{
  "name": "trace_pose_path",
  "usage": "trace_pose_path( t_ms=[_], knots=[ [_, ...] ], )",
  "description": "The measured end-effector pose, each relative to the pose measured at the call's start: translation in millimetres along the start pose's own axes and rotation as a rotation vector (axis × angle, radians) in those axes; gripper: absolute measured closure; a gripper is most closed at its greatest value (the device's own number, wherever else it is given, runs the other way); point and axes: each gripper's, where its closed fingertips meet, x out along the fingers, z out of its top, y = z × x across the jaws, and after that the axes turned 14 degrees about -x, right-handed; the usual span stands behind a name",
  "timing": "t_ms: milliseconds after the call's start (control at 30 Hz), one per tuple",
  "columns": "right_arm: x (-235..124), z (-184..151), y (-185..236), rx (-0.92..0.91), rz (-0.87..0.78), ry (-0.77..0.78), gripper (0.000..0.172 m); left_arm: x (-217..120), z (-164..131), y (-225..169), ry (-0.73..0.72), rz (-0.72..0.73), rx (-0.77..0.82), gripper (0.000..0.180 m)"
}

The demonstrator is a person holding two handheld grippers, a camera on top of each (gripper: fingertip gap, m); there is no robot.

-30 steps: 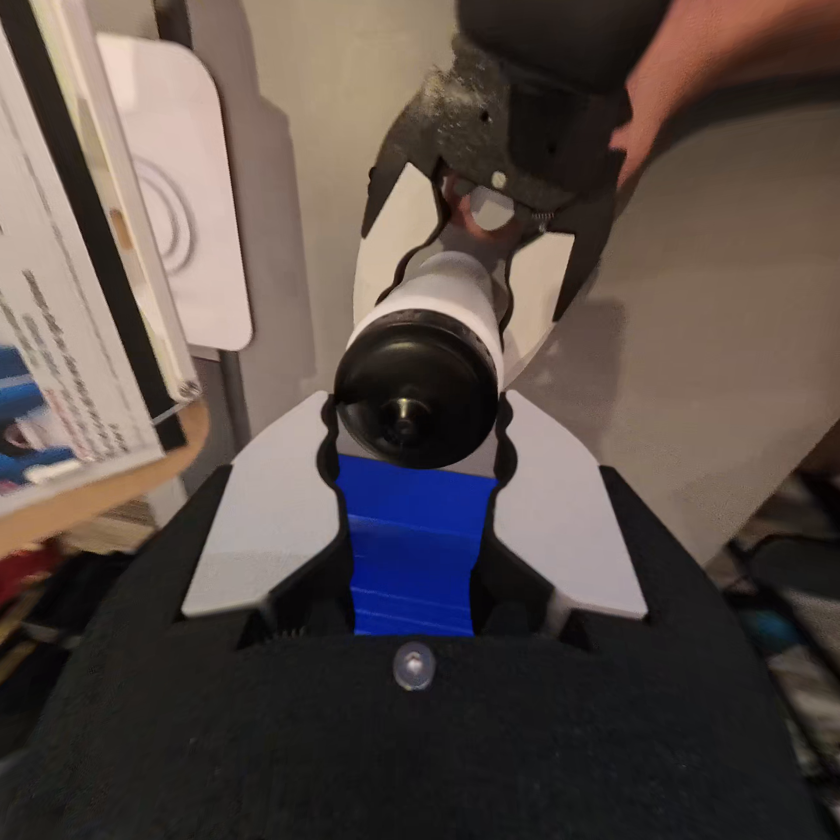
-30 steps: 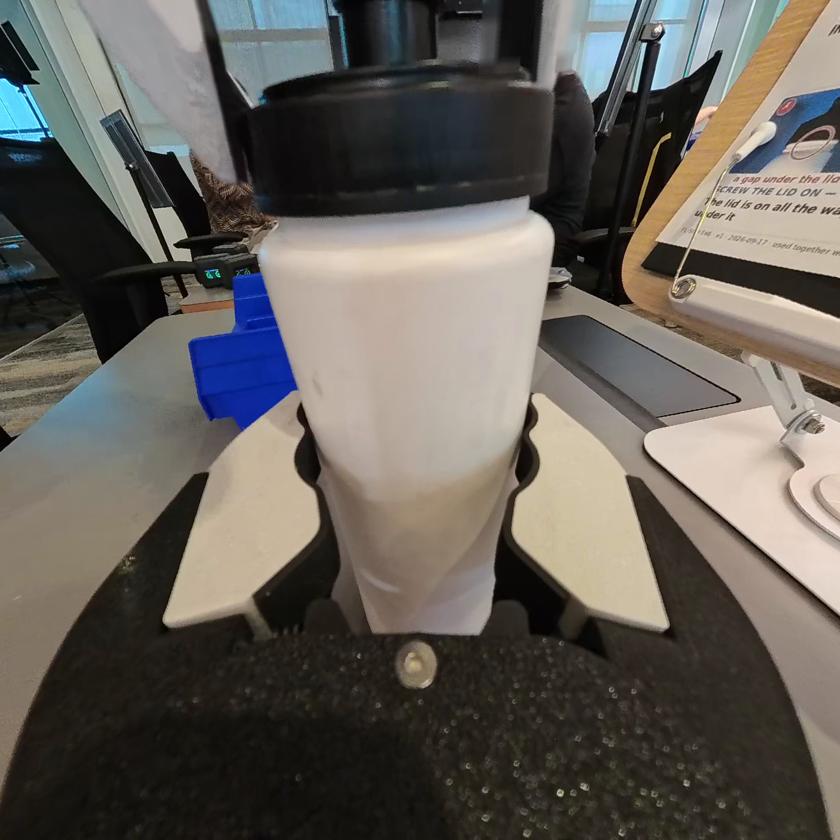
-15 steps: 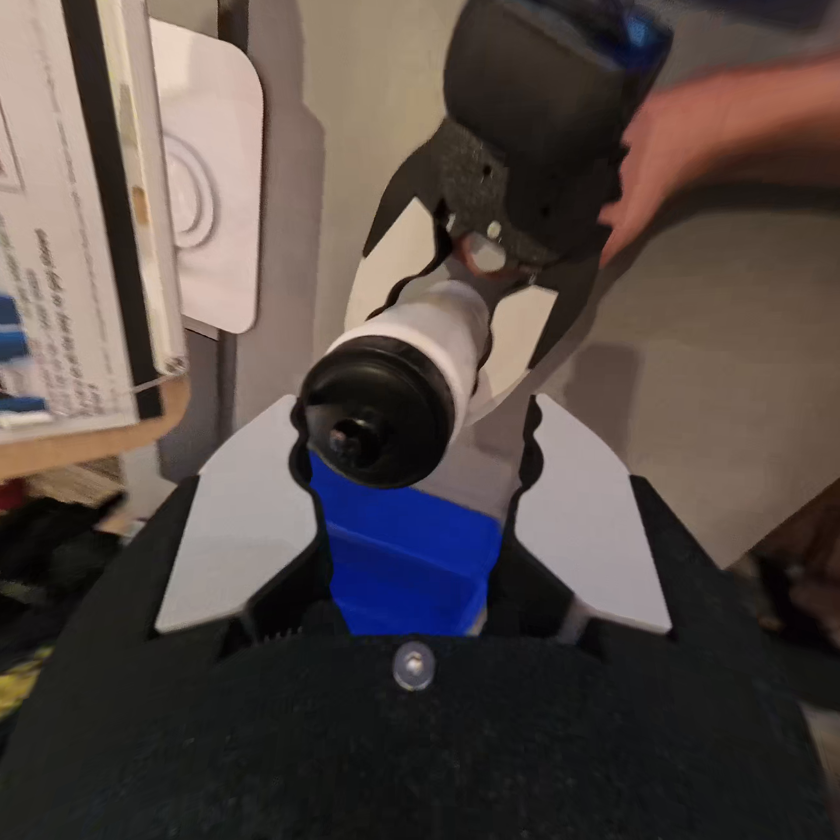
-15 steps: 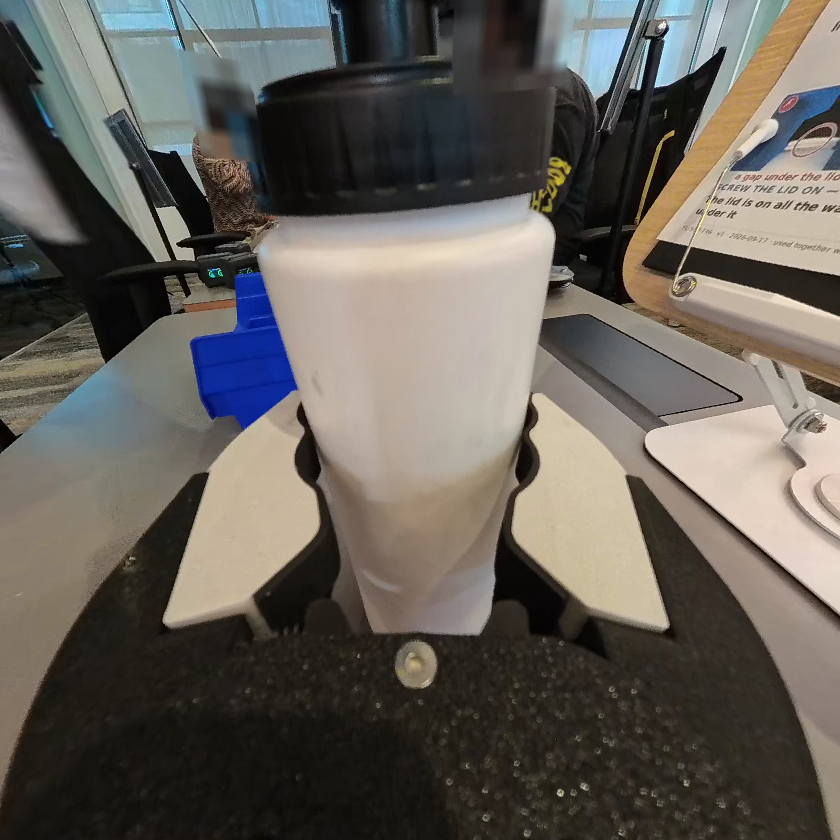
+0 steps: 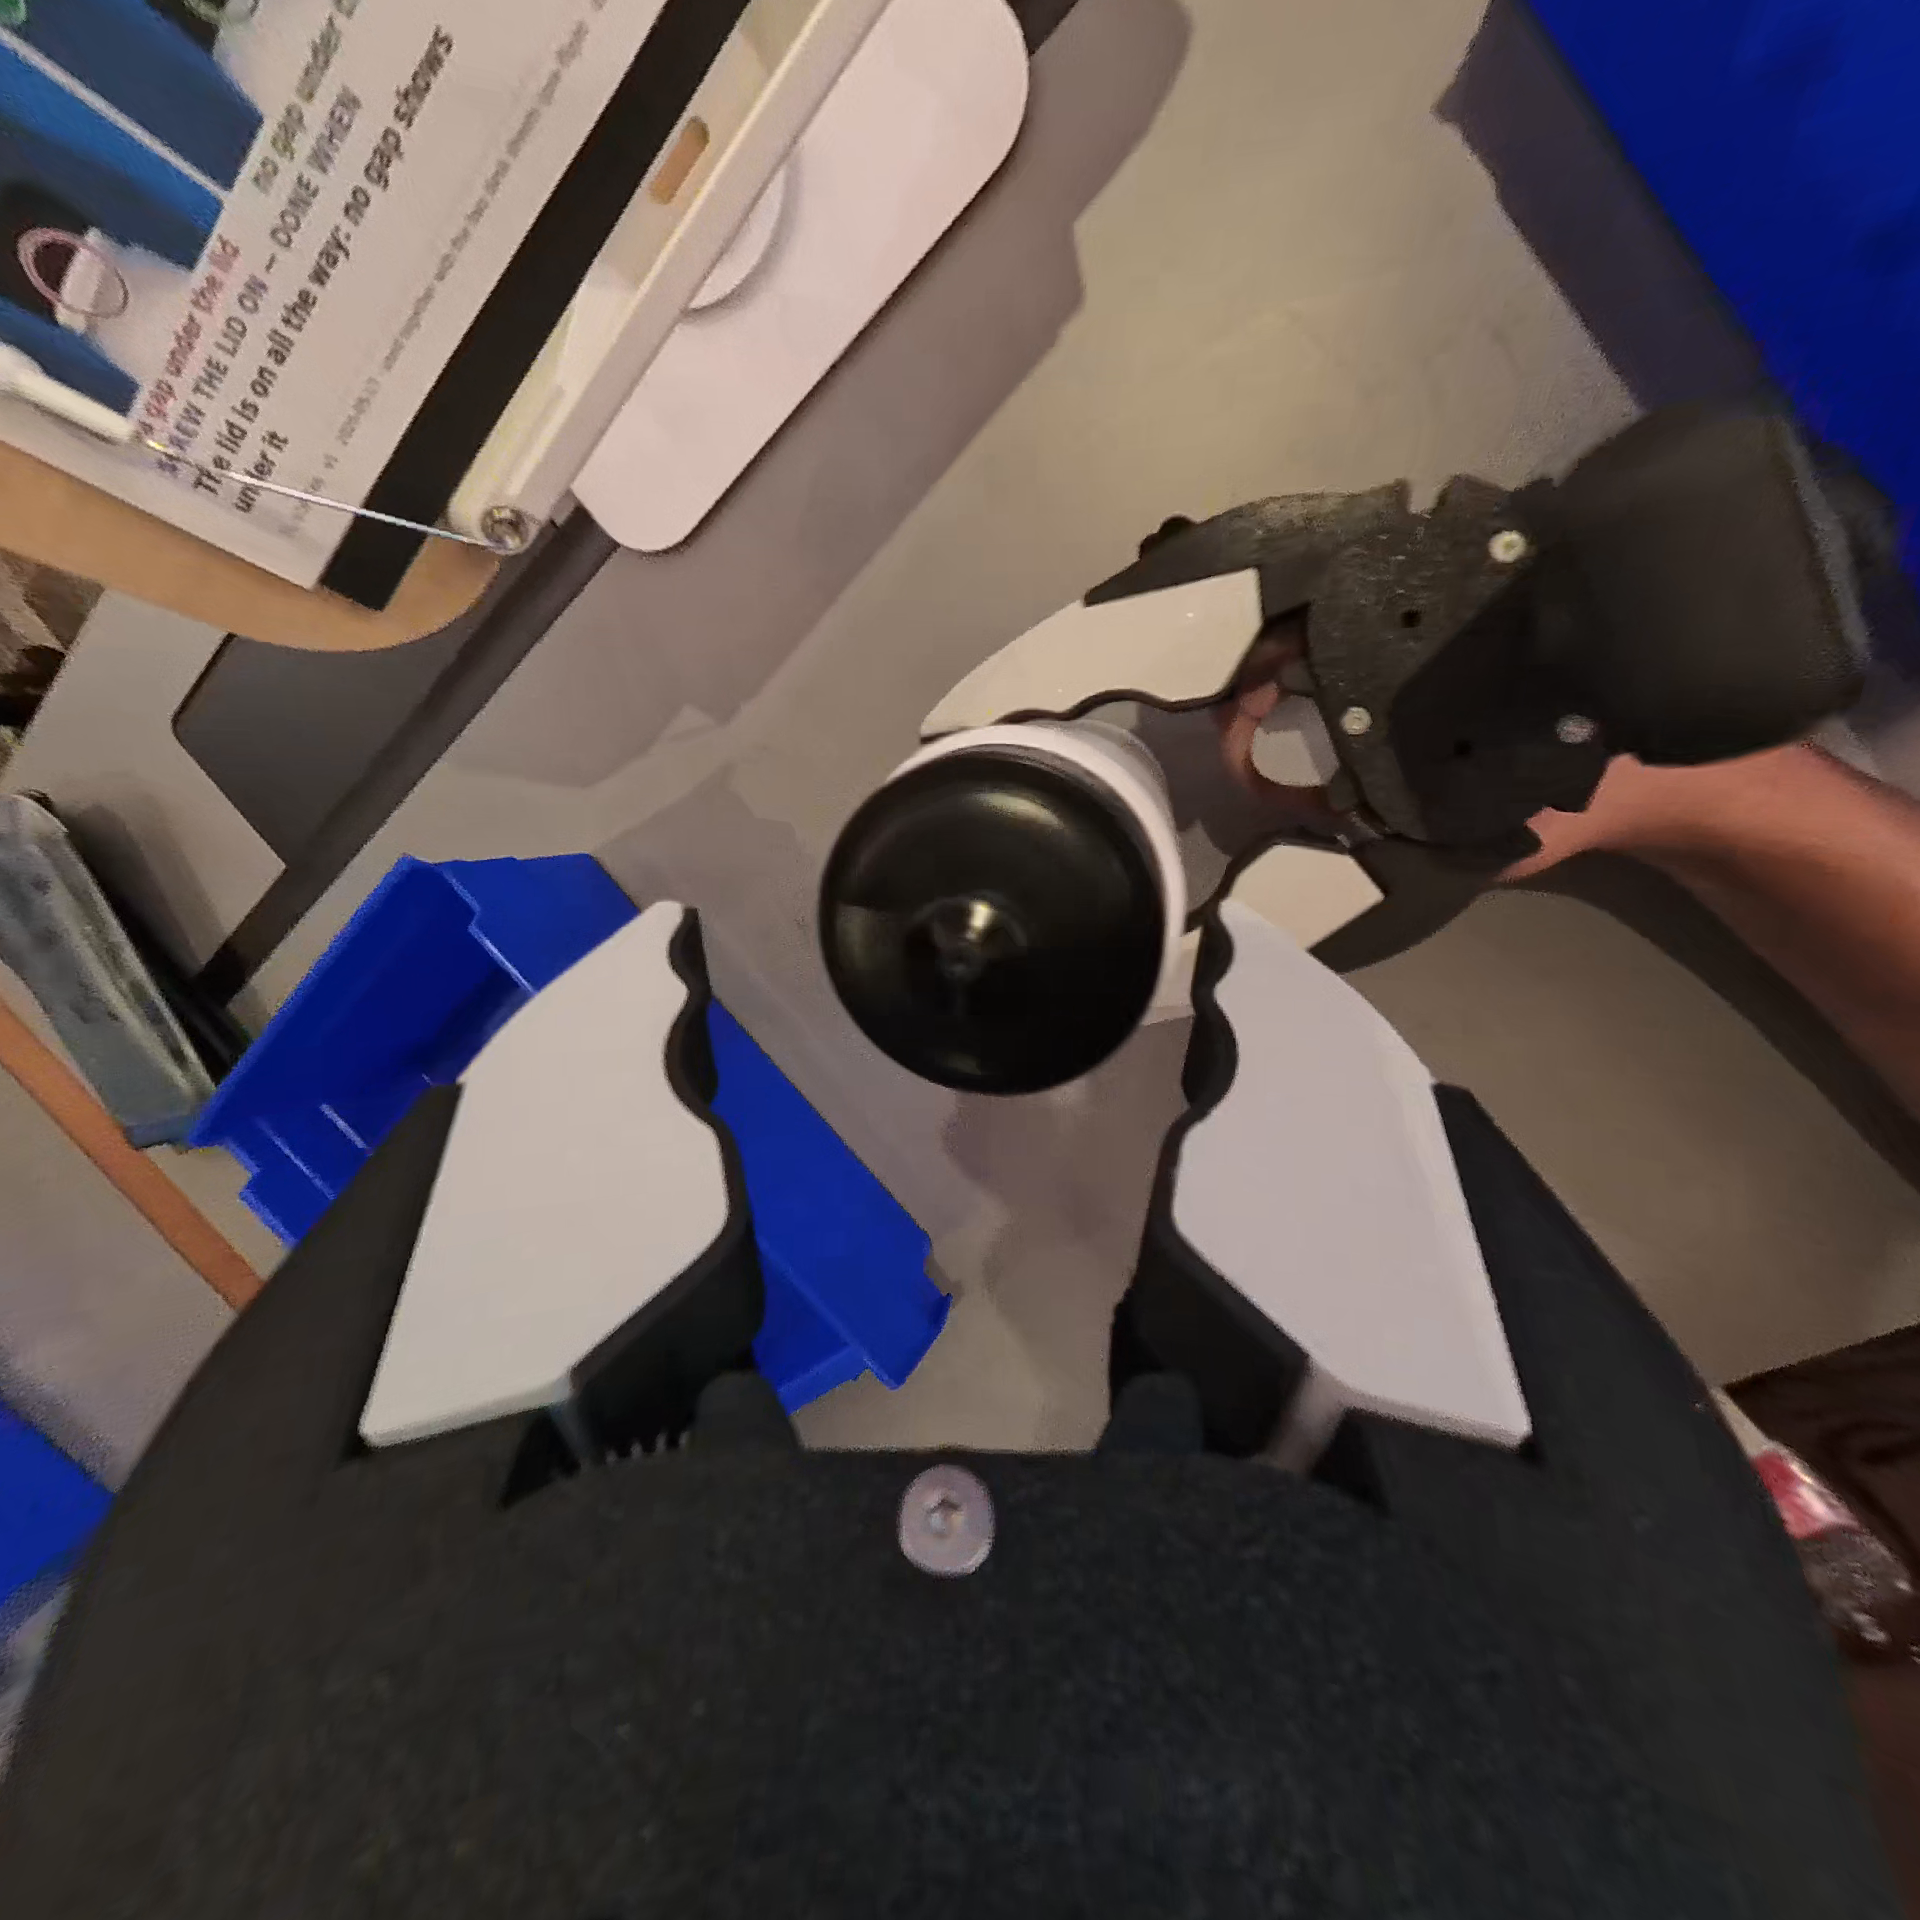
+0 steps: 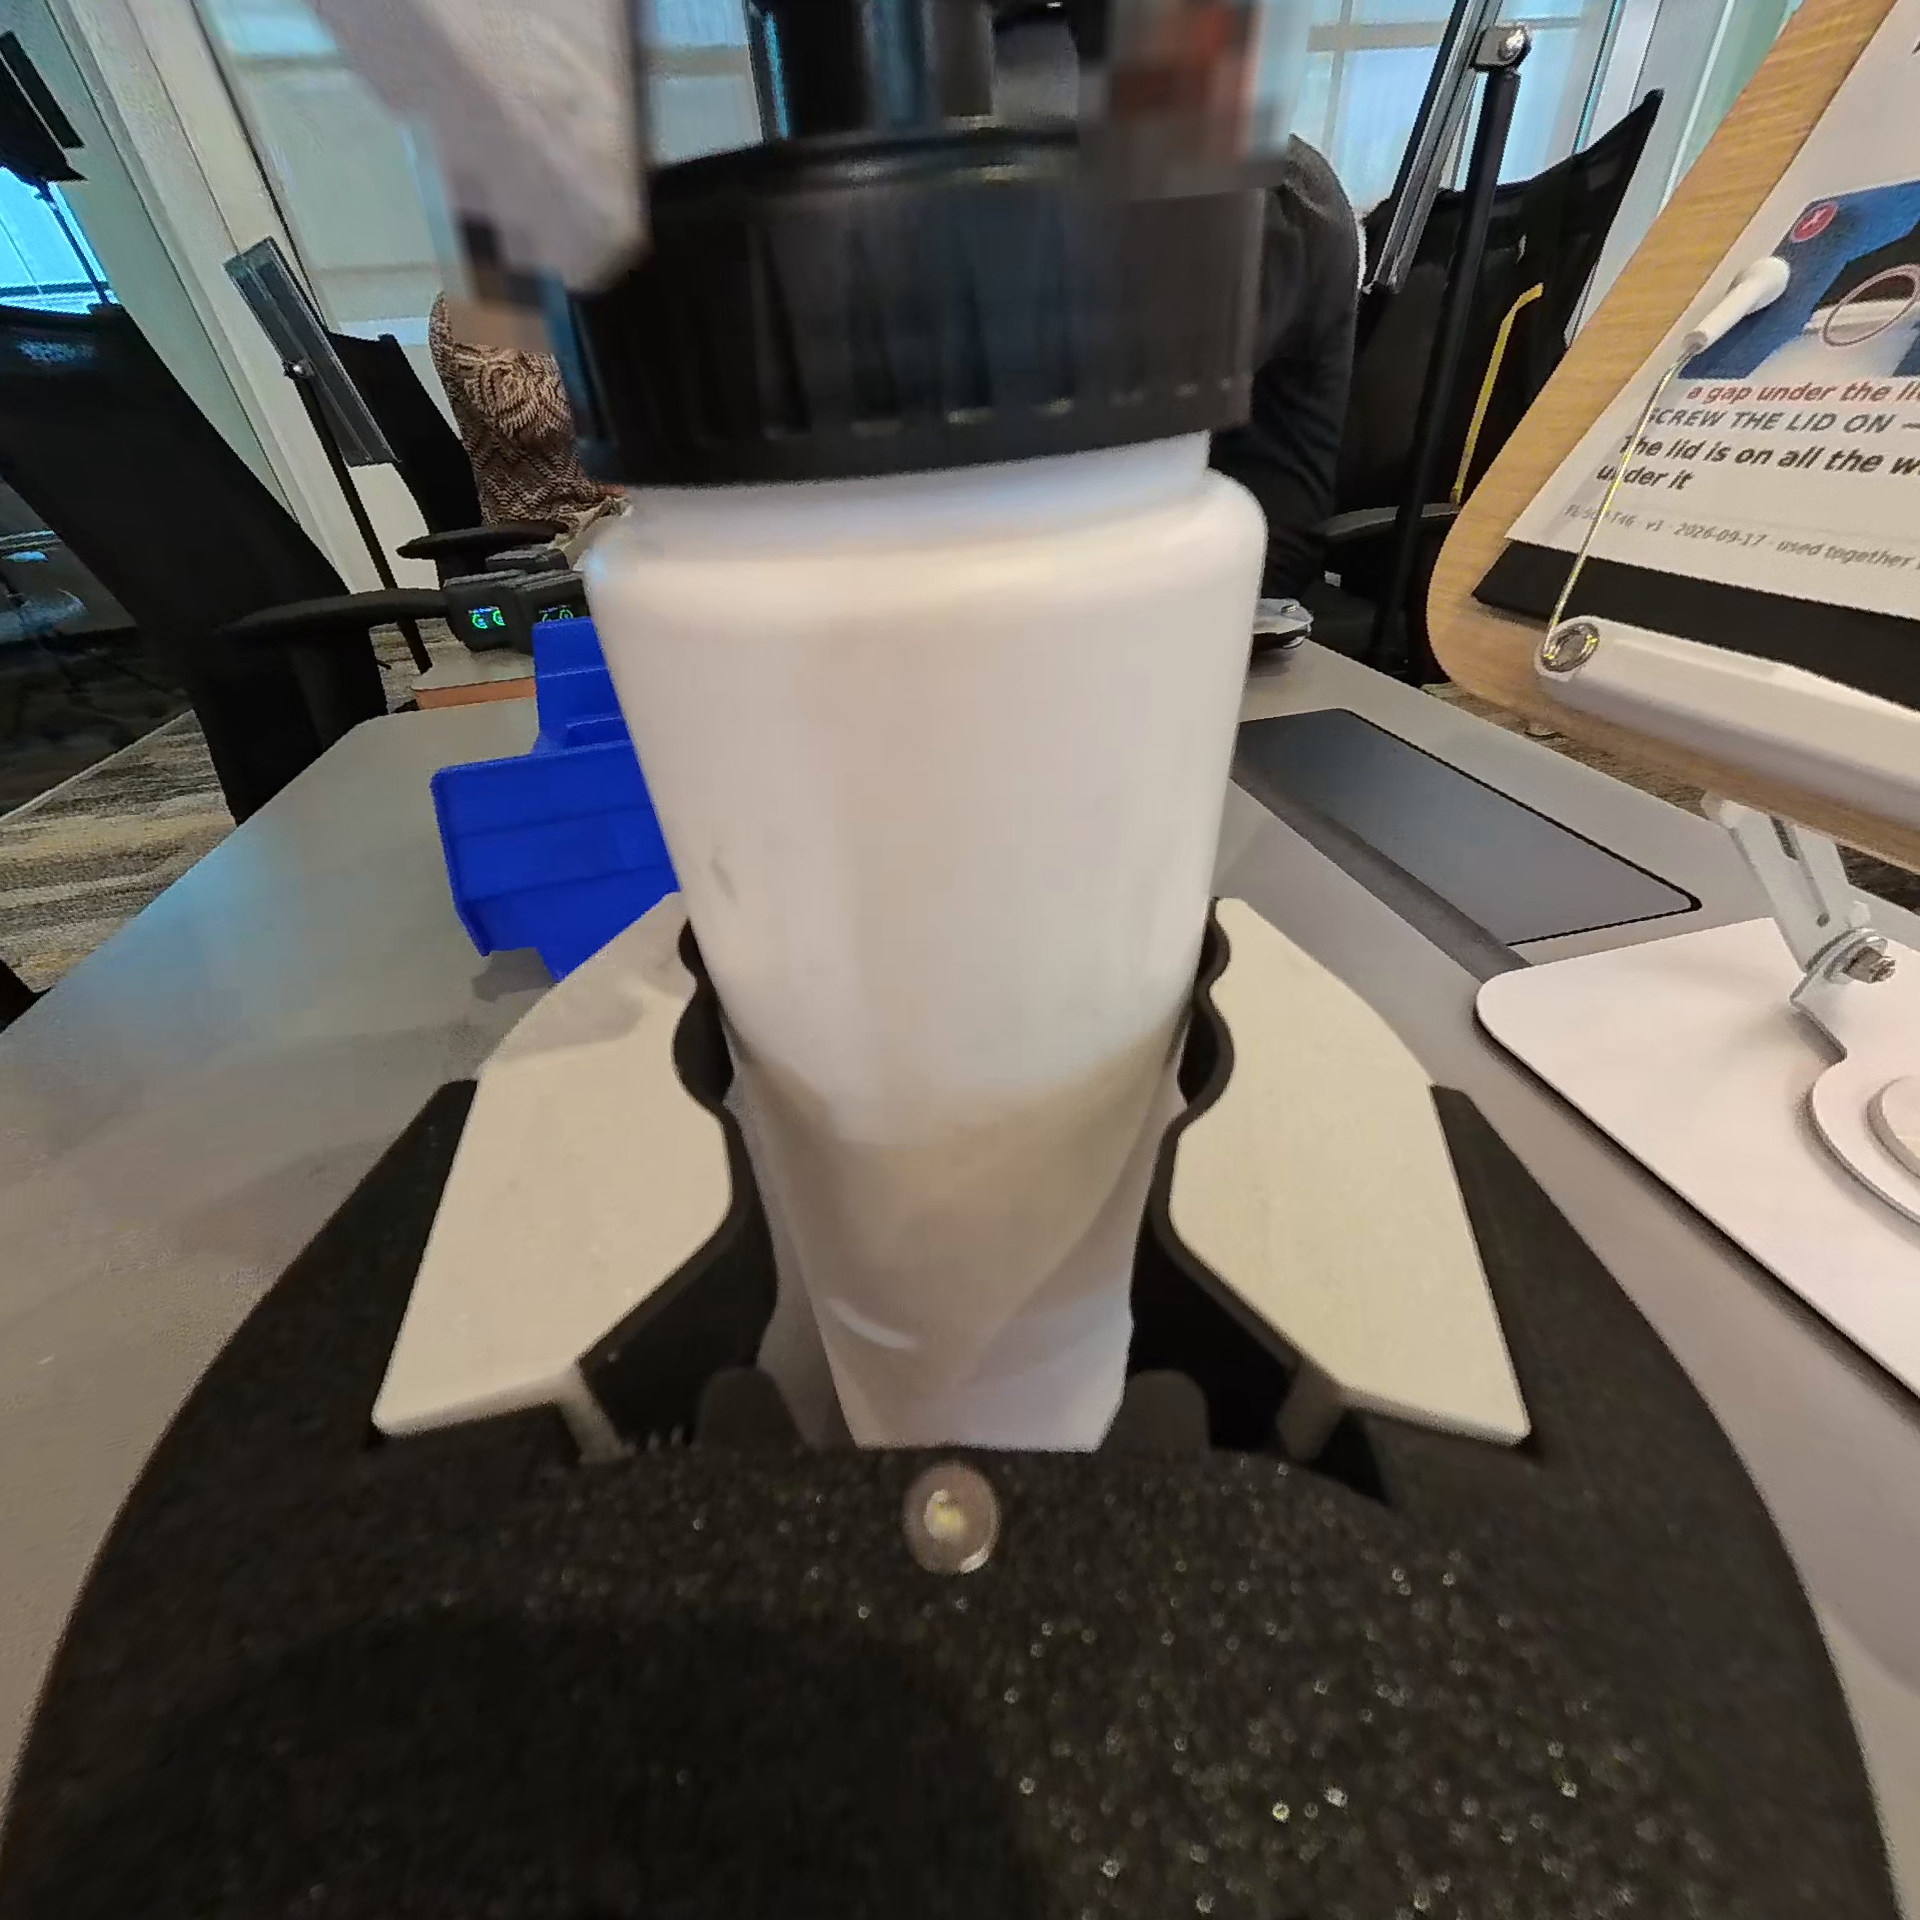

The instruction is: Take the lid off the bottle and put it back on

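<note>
A white bottle (image 6: 925, 831) with a black ribbed lid (image 6: 914, 312) on its neck stands upright in my right gripper (image 6: 951, 925), whose pads press on both sides of its lower body. The left wrist view looks down on the lid (image 5: 992, 914) from above and shows the right gripper (image 5: 1143, 821) gripping the bottle (image 5: 1127, 769) below it. My left gripper (image 5: 940, 925) is open around the lid, with a gap between each pad and the lid's rim. One of its fingers (image 6: 520, 135) shows blurred at the top of the right wrist view.
A blue bin (image 5: 416, 1029) stands on the grey table (image 6: 260, 987) behind the bottle, also seen in the right wrist view (image 6: 540, 831). An instruction board (image 6: 1714, 468) on a white stand base (image 6: 1662, 1091) is at the right. A dark inset panel (image 6: 1455, 831) lies behind it.
My left gripper was closed on the lid, then opened off it and turned about its own axis. The lid stays on the bottle. The right gripper has kept its hold.
</note>
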Motion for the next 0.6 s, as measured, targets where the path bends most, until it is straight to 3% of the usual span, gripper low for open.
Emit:
trace_pose_path(
  t_ms=[67,133,200,600],
  knots=[
    [-0.3,-0.1,-0.1,0.0,0.001,0.001,0.085,8.0,-1.4,-1.0,0.043,-0.08,-0.048,0.092],
    [0.1,-0.3,0.3,0.001,0.002,0.002,0.085,9.4,-3.7,-9.7,0.084,-0.197,-0.094,0.112],
    [0.9,-0.3,0.2,0.002,0.0,0.001,0.085,9.6,-4.3,-7.7,0.096,-0.203,-0.069,0.112],
    [1.3,-1.2,0.7,-0.008,0.0,-0.001,0.086,8.6,-9.8,-9.2,0.235,-0.289,0.549,0.112]
  ],
)
